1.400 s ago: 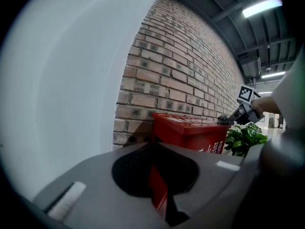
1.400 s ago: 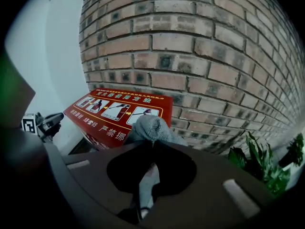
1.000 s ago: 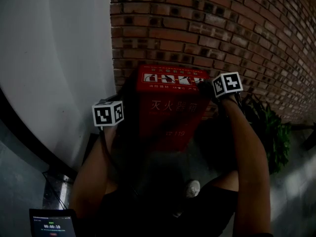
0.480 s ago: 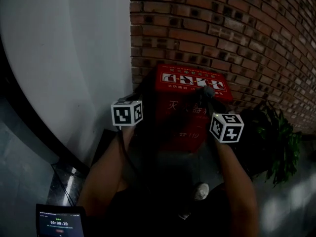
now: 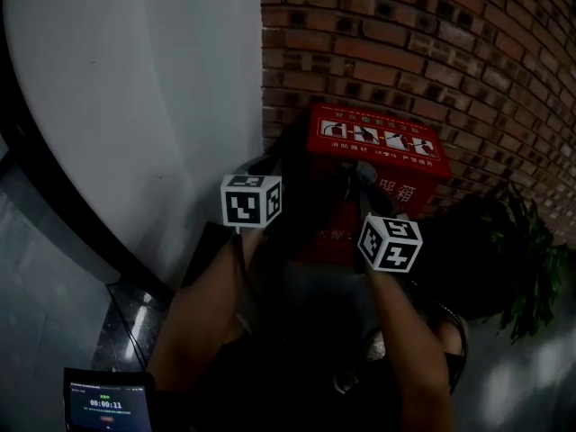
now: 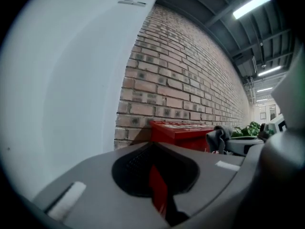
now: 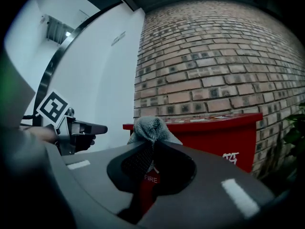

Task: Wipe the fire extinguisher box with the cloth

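Jaws of right gripper (image 7: 151, 149) pinch nubby grey cloth (image 7: 149, 127)

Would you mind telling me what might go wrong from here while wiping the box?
The grey knitted cloth is pinched in the right gripper as one small bunch, so rubbing the red fire extinguisher box could pull it free. The box stands close to the brick wall, beside a green leafy plant; a wide stroke might scrape brick or snag leaves.
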Action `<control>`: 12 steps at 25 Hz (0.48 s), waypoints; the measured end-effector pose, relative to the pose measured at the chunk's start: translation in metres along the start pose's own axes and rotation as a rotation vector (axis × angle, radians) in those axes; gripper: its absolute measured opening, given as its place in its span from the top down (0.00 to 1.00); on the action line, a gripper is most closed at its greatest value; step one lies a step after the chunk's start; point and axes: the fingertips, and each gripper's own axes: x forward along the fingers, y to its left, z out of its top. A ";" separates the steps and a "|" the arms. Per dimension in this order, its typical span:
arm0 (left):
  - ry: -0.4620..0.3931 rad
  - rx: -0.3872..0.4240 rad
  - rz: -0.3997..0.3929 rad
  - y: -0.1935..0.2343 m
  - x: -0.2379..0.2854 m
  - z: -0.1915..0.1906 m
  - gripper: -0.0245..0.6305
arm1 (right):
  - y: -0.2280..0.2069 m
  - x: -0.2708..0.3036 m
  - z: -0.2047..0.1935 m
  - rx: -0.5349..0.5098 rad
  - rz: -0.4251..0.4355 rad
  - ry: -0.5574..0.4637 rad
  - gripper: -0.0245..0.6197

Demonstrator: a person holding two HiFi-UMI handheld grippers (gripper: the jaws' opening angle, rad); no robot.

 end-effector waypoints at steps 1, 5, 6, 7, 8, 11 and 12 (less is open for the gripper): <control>-0.002 -0.003 0.001 0.002 -0.002 0.001 0.96 | 0.006 0.005 -0.002 0.004 0.006 0.008 0.92; -0.005 -0.036 -0.002 0.006 -0.008 0.002 0.96 | 0.030 0.025 -0.003 -0.016 0.033 0.033 0.92; -0.005 -0.039 -0.001 0.008 -0.009 0.003 0.96 | 0.038 0.030 -0.004 -0.024 0.040 0.037 0.92; -0.005 -0.039 0.001 0.011 -0.010 0.003 0.96 | 0.044 0.035 -0.005 -0.030 0.044 0.040 0.92; -0.006 -0.037 0.003 0.013 -0.011 0.004 0.96 | 0.050 0.040 -0.006 -0.038 0.047 0.042 0.92; -0.007 -0.034 0.013 0.021 -0.014 0.006 0.96 | 0.060 0.050 -0.009 -0.062 0.048 0.045 0.92; -0.007 -0.036 0.017 0.023 -0.014 0.006 0.96 | 0.061 0.052 -0.010 -0.071 0.045 0.046 0.92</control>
